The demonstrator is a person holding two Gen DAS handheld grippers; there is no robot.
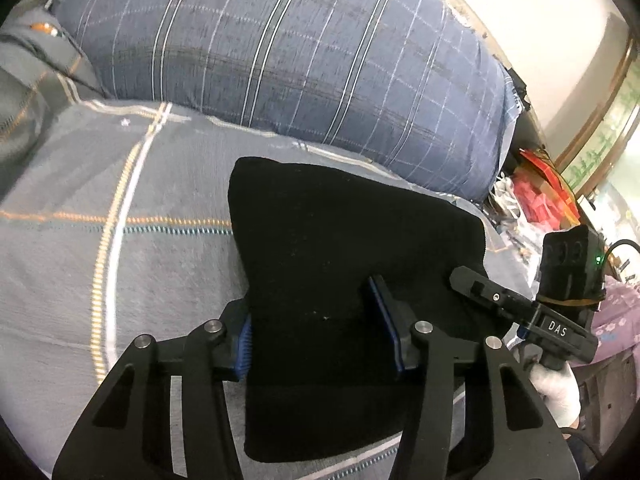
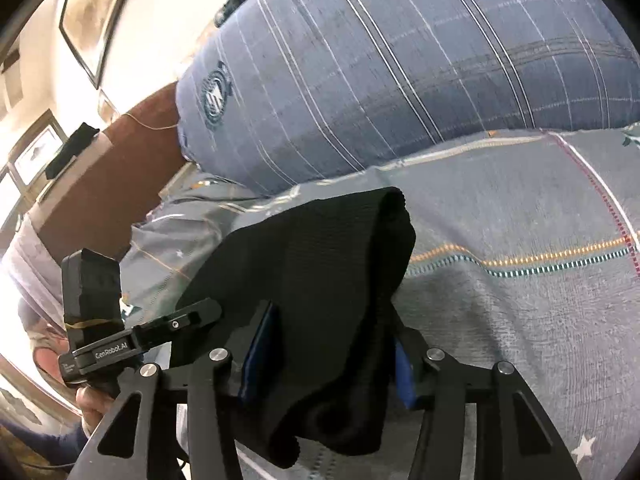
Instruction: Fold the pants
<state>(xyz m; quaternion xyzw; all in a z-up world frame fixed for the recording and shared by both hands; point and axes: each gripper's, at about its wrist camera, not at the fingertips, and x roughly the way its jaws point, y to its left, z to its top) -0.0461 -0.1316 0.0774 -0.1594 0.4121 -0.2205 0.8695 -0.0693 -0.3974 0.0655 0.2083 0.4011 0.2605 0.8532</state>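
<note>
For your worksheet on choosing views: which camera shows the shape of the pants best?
The left wrist view: the pants lie nearly flat, their outline clear against the bedsheet. The right wrist view shows them bunched and draped, with the lower edge hidden.

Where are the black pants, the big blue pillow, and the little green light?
black pants (image 1: 340, 248), left wrist view, on the flat middle of the folded cloth.
blue plaid pillow (image 1: 288, 48), left wrist view, on its striped front.
green light (image 1: 598, 259), left wrist view, on the right gripper's black box.

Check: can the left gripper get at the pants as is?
Probably yes: the left gripper is open and already straddles the black pants lying on the bed; nothing lies between them.
</note>
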